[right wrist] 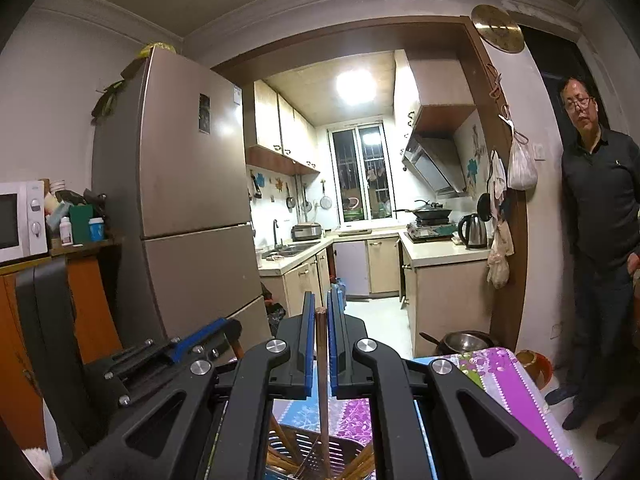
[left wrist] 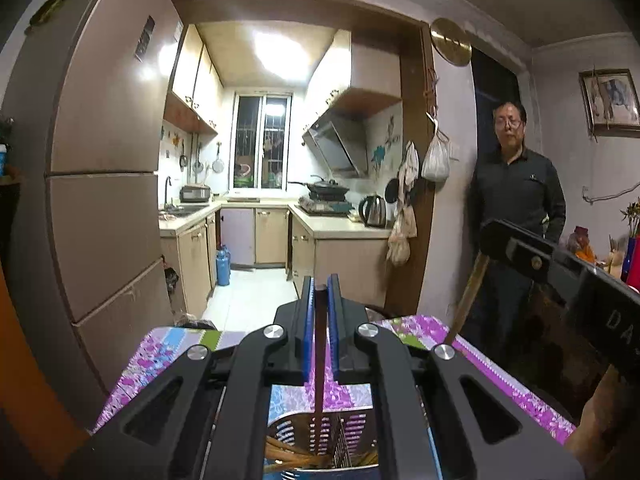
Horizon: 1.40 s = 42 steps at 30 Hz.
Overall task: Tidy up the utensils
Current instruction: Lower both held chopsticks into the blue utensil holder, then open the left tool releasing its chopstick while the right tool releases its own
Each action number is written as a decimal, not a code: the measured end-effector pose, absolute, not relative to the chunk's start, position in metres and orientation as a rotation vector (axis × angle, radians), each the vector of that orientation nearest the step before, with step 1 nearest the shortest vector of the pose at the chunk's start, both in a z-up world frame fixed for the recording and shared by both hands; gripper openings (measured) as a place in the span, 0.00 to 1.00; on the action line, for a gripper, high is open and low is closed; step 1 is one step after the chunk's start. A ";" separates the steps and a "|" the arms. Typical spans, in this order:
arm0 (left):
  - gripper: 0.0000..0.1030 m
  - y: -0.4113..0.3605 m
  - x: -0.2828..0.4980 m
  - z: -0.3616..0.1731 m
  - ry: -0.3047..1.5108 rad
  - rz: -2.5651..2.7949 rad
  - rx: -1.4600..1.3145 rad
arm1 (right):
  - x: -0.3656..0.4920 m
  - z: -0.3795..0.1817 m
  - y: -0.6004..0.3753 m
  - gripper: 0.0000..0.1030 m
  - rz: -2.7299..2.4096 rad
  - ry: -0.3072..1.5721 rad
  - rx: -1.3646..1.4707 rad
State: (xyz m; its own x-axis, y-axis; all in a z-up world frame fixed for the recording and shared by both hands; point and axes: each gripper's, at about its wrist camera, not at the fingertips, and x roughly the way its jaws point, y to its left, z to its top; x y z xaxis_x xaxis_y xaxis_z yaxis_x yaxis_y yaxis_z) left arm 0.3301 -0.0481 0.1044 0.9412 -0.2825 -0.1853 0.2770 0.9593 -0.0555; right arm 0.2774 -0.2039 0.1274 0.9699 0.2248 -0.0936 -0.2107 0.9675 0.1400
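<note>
My left gripper [left wrist: 320, 284] is shut on a dark wooden chopstick [left wrist: 319, 360] that hangs upright, its lower end inside the slotted metal utensil holder [left wrist: 352, 432]. Several wooden utensils [left wrist: 288, 456] lie in that holder. My right gripper [right wrist: 320, 304] is shut on a brown wooden chopstick [right wrist: 322, 380], upright over the same holder [right wrist: 308, 452]. In the left wrist view the right gripper's body [left wrist: 560, 276] is at the right with its chopstick [left wrist: 468, 300] slanting down. In the right wrist view the left gripper [right wrist: 200, 340] is at the lower left.
The holder stands on a table with a purple floral cloth [left wrist: 500, 372]. A fridge [right wrist: 188, 200] stands at the left, a kitchen beyond the doorway. A man in dark clothes [right wrist: 600, 208] stands at the right. A metal bowl [right wrist: 464, 342] sits past the table's far edge.
</note>
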 end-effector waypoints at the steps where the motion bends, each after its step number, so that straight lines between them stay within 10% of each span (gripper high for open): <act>1: 0.05 -0.047 0.333 0.101 0.198 -0.283 -0.028 | 0.281 0.124 -0.202 0.07 0.216 0.114 0.131; 9: 0.06 -0.041 0.342 0.083 0.251 -0.245 -0.036 | 0.296 0.101 -0.199 0.07 0.217 0.174 0.152; 13: 0.56 -0.035 0.337 0.084 0.235 -0.182 -0.018 | 0.294 0.100 -0.205 0.07 0.201 0.184 0.164; 24: 0.60 -0.034 0.312 0.097 0.195 -0.066 0.050 | 0.274 0.107 -0.215 0.09 0.207 0.184 0.166; 39: 0.72 -0.044 0.229 0.102 0.142 0.088 0.117 | 0.181 0.094 -0.232 0.35 0.288 0.186 0.210; 42: 0.76 -0.047 0.213 0.105 0.135 0.080 0.119 | 0.158 0.092 -0.236 0.54 0.297 0.174 0.221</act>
State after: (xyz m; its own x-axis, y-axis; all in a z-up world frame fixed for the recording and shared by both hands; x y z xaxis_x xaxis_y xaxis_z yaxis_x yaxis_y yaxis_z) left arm 0.2130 -0.0475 0.1047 0.9877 0.0875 -0.1292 -0.0715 0.9897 0.1237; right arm 0.1576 -0.2356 0.0924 0.9414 0.3082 -0.1371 -0.2702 0.9323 0.2405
